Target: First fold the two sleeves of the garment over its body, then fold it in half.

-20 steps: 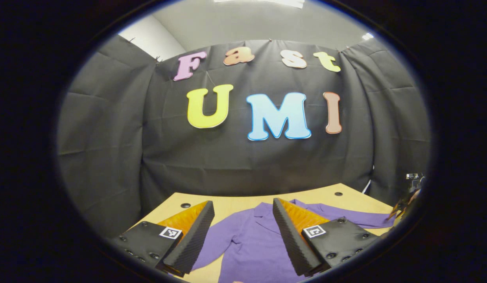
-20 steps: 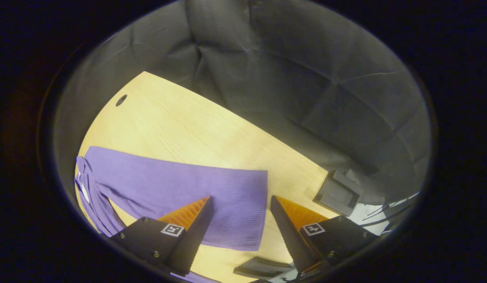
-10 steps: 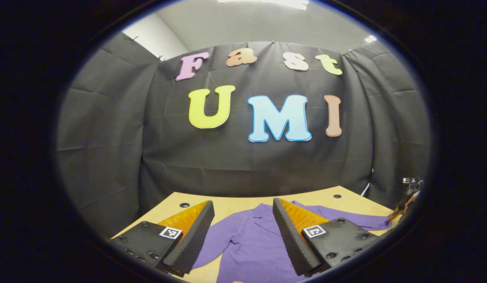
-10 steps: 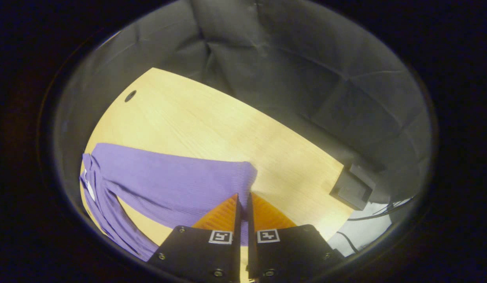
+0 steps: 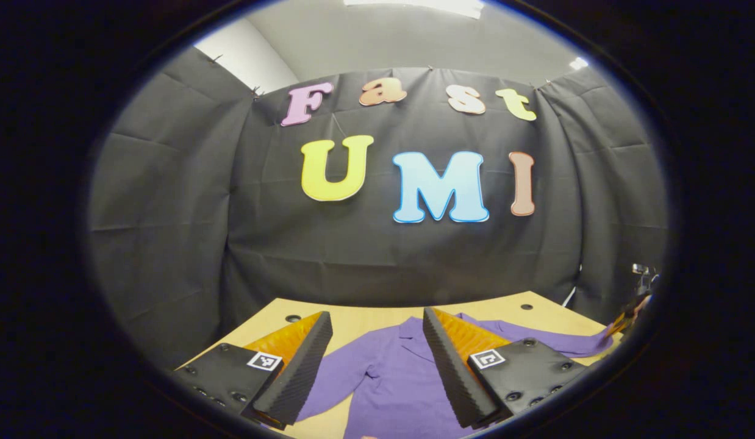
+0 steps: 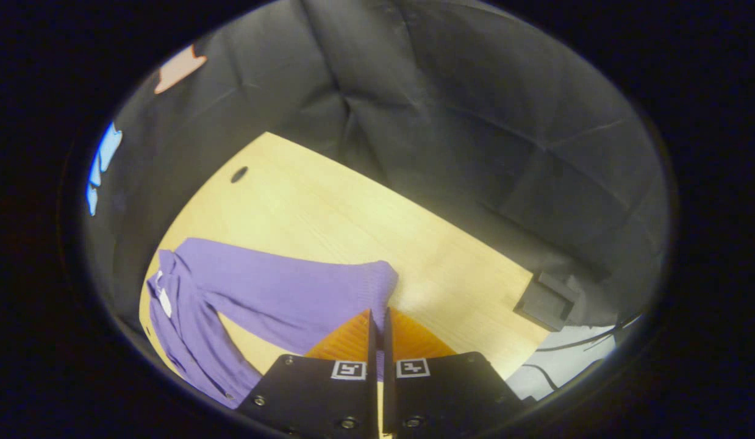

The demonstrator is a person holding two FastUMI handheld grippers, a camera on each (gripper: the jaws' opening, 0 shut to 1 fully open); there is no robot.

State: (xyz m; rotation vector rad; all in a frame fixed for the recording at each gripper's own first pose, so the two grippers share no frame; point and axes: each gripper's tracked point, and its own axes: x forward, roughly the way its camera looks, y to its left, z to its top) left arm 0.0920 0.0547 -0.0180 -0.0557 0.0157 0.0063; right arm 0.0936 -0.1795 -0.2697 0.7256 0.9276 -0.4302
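My left gripper (image 5: 377, 341) hangs spread wide above the purple knit long-sleeved garment (image 5: 390, 378), which lies flat on the light wooden table (image 5: 353, 317), collar toward the far edge. My right gripper (image 6: 378, 323) seems pinched on its outstretched sleeve's cuff (image 6: 377, 283), lifting the sleeve (image 6: 280, 292) near the table's right edge.
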